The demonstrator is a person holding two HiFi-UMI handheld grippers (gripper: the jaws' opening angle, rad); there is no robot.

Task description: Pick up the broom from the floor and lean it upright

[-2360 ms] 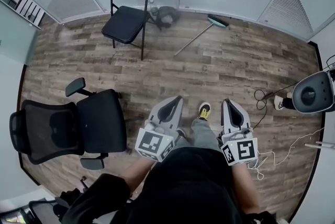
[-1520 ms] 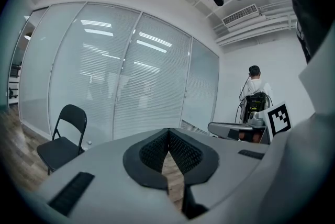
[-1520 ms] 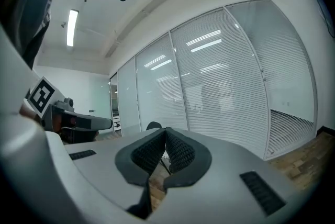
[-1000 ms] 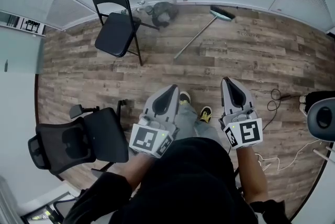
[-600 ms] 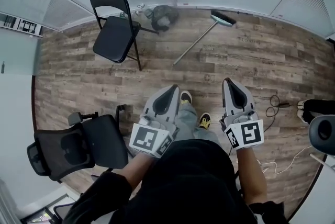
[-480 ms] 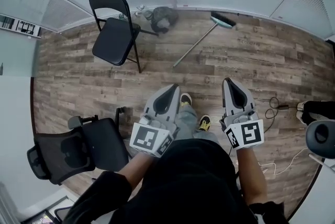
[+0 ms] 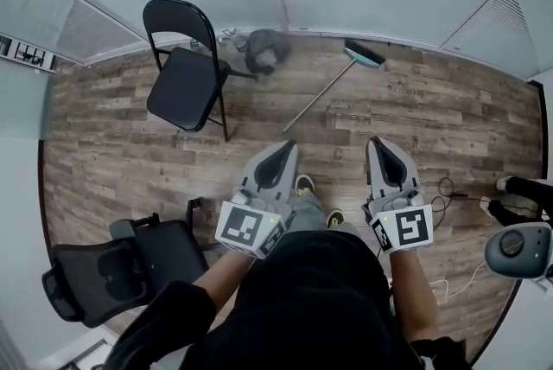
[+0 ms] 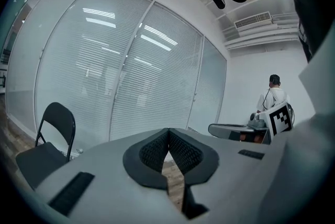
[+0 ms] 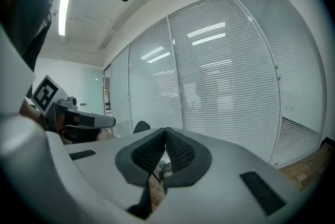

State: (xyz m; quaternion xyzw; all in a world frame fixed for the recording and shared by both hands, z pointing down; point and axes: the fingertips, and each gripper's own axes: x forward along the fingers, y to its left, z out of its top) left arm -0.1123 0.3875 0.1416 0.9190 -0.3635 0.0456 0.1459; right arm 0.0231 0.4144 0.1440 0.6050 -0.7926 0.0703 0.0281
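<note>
- The person has been walking across the room. A couple of seconds back the broom (image 7: 321, 94) was well ahead of them. Now the tip of its handle shows just beyond the left gripper (image 7: 288, 148) in the head view.
- The broom itself hasn't budged. It's flat on the floor (image 7: 130, 152), brush end up by the blinds, handle slanting back toward the person, off to the right of the folding chair (image 7: 183, 81).
- The office chair (image 7: 130, 260) has dropped back behind them on their left.
- The left gripper's fingers (image 8: 152, 152) are pressed together with nothing between them. Same story on the right gripper (image 7: 377, 145): fingers (image 9: 180, 152) closed and empty.
- Both are carried up by the body, pointing roughly level, so neither is down at the handle yet.
- My read is the approach is nearly done. They'd still have to bend down, open a gripper and grab the handle, so the lifting and leaning are all still to do.
</note>
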